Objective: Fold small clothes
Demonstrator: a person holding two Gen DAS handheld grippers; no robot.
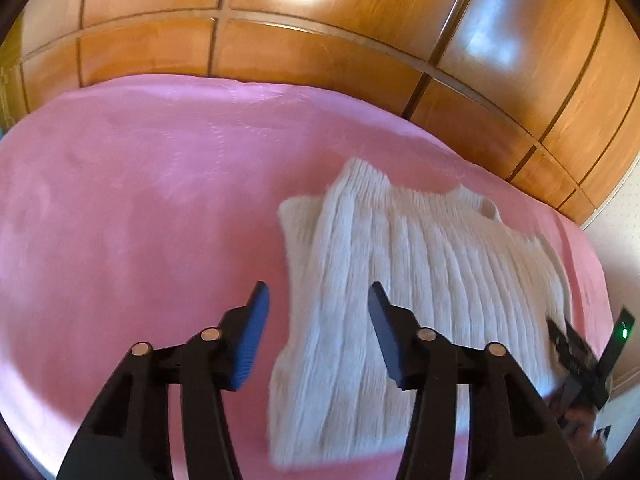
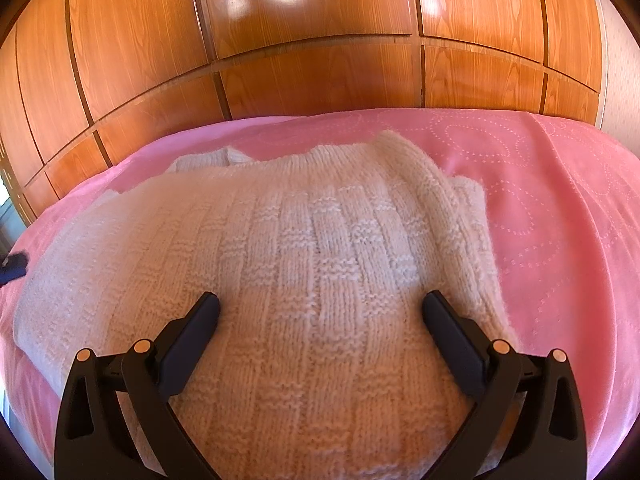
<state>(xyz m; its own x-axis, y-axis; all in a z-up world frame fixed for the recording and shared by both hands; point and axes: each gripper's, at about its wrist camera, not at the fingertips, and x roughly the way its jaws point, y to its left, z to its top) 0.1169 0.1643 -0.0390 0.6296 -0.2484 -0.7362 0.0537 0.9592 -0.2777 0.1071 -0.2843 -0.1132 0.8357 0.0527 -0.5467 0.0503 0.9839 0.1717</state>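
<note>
Left gripper (image 1: 318, 312) hangs wide open and empty above the white knitted sweater (image 1: 400, 280), at its edge. Right gripper (image 2: 320, 320), equally spread and holding nothing, sits low over the knit; contact cannot be confirmed. One sleeve (image 2: 460, 216) appears already folded inward. Recommended: pinch both layers at the hem evenly, lift level, fold toward the collar. Beyond: pink bedspread (image 2: 560, 184), wooden wardrobe (image 2: 320, 40).

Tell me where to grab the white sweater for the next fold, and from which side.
Grip the sweater at its near hem, coming low from the near side: that edge lies flat on the pink blanket, and the open right gripper is already over it.
</note>
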